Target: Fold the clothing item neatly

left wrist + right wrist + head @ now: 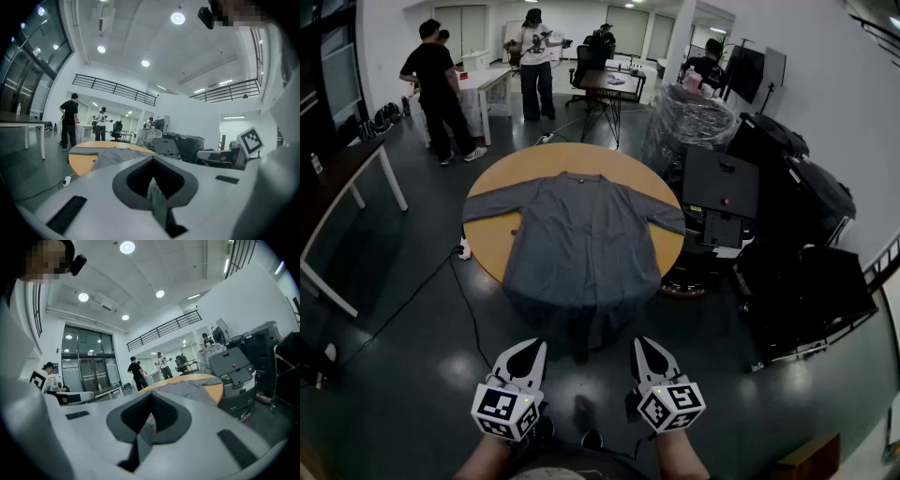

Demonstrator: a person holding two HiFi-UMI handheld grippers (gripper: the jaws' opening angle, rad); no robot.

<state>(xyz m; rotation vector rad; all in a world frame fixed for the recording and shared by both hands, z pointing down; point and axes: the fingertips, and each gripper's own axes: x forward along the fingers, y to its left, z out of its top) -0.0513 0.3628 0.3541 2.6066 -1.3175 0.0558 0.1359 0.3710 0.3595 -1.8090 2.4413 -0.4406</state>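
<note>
L gripper [534, 349] is clenched w/ nothing in it, held low in front of the round table [487, 246]. The gray shirt [581, 239] lies flat on the table, sleeves out, bottom hanging over the near edge. R gripper [643, 345] is clenched too, empty, well apart from the gray shirt.

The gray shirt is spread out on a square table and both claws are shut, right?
No, the table is round, not square; the head view shows it. The gray shirt is spread out on it, and the left claw and right claw are shut.
</note>
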